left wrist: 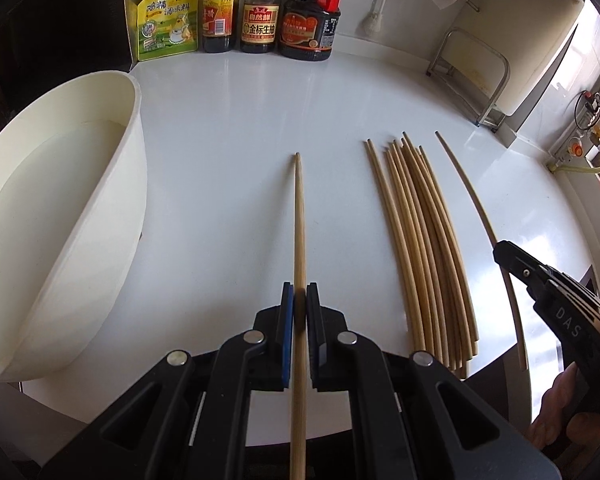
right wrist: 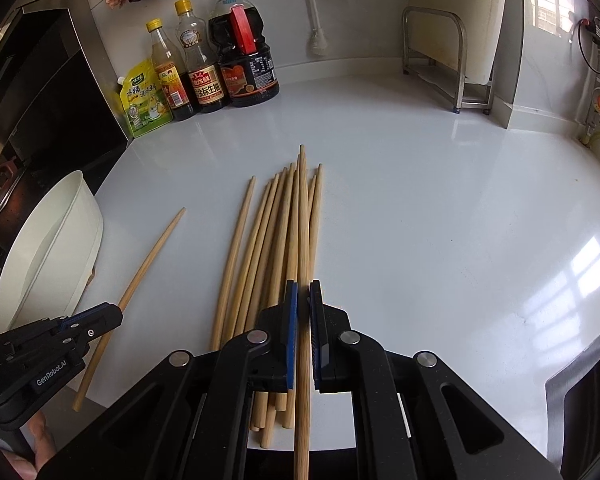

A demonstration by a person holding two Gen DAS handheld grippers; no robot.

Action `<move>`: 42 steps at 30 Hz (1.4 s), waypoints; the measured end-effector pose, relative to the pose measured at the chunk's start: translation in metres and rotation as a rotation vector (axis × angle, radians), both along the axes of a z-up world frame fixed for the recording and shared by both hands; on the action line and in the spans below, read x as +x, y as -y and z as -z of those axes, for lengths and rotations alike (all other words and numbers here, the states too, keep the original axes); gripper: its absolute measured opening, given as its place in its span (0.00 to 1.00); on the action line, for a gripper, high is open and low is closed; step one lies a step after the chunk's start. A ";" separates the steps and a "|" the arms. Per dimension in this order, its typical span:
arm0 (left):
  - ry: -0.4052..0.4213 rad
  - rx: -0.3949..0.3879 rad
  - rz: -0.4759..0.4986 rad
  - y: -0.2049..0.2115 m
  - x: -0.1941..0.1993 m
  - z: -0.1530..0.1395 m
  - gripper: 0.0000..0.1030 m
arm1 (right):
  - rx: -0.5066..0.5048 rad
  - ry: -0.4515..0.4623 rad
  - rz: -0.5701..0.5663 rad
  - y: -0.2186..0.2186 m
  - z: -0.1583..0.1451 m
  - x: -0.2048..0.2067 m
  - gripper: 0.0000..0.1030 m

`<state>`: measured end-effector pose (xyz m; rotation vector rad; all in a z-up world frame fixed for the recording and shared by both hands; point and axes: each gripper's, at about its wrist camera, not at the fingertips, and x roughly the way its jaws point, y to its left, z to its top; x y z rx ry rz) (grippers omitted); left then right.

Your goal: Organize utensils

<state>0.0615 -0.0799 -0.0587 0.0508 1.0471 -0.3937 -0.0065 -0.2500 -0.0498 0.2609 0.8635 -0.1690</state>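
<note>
Beside the white bowl (left wrist: pixel 60 208) on the white counter (left wrist: pixel 240 120), the loose chopstick pile (left wrist: pixel 420 248) waits. Left gripper (left wrist: pixel 300 300) pinches 1 chopstick (left wrist: pixel 299 216) between bowl and pile; right gripper (right wrist: pixel 303 304) clamps another (right wrist: pixel 303 220) over the pile. Sorting's underway, I'd say; next comes carrying each toward the bowl.

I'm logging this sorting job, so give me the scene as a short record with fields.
surface: white counter
left gripper: shut on one chopstick
right gripper: shut on another chopstick
loose pile: bundle of chopsticks lying on the counter
container: white tub at the left edge, no chopsticks visible in it
back wall: sauce bottles and a yellow pouch
</note>
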 end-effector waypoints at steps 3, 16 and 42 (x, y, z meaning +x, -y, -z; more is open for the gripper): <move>-0.010 0.011 0.000 0.002 0.001 0.007 0.07 | 0.012 -0.009 0.007 0.006 0.007 -0.001 0.06; -0.006 0.070 -0.014 0.008 0.014 0.019 0.07 | 0.057 -0.004 0.017 0.020 0.017 -0.001 0.06; 0.001 0.075 -0.038 0.021 0.029 0.014 0.07 | 0.089 0.007 0.016 0.021 0.018 -0.001 0.06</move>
